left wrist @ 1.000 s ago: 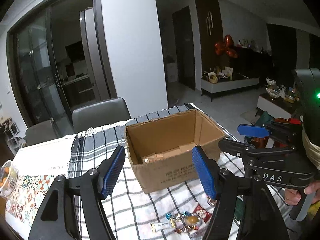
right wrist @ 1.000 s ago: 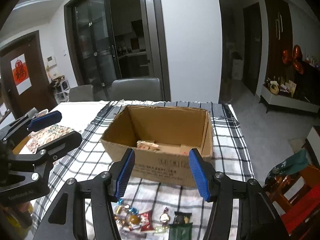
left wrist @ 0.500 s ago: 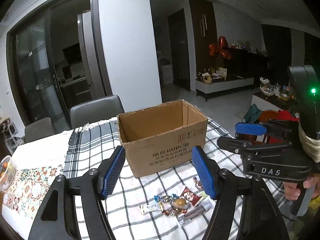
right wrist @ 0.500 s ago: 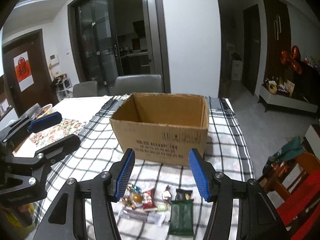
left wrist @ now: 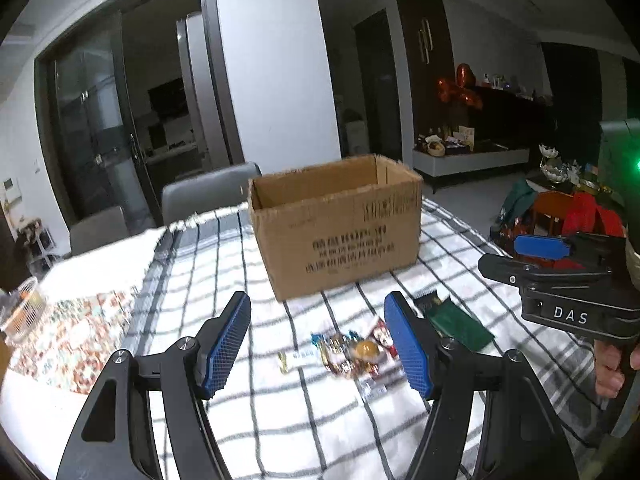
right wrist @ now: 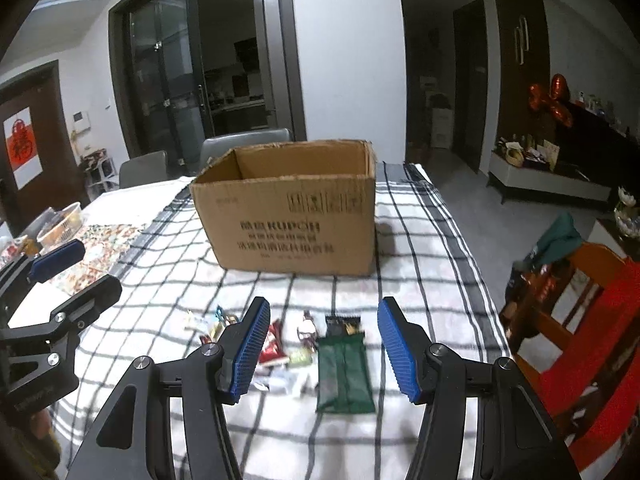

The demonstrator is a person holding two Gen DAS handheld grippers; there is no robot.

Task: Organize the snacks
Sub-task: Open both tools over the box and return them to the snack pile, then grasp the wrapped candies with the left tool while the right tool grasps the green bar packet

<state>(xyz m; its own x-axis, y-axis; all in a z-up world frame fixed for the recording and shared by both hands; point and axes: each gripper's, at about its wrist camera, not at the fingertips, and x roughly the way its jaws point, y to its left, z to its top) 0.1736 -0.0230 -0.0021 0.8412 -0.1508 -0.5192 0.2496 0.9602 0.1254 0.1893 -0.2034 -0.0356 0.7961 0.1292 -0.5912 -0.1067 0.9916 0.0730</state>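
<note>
An open cardboard box [left wrist: 336, 224] [right wrist: 292, 220] stands on the checked tablecloth [left wrist: 224, 264]. In front of it lies a small heap of wrapped snacks [left wrist: 352, 352] [right wrist: 276, 344] and a dark green packet [left wrist: 460, 324] [right wrist: 344, 368]. My left gripper [left wrist: 318, 336] hangs open above the cloth, the sweets showing between its blue pads. My right gripper [right wrist: 322, 340] is open too, with the green packet below and between its fingers, not touched. The right gripper's side shows at the right of the left wrist view, a hand [left wrist: 612, 368] on its handle.
Grey chairs [right wrist: 244, 148] stand behind the table. A patterned mat [left wrist: 68, 332] and a bowl of food [right wrist: 60, 224] lie at the left. A wooden chair with red cloth [right wrist: 584, 312] is close on the right, beyond the table edge.
Both grippers have sunk and drawn back from the box. I no longer see the box's floor, only its front wall. The snack heap now shows fully between the fingers.
</note>
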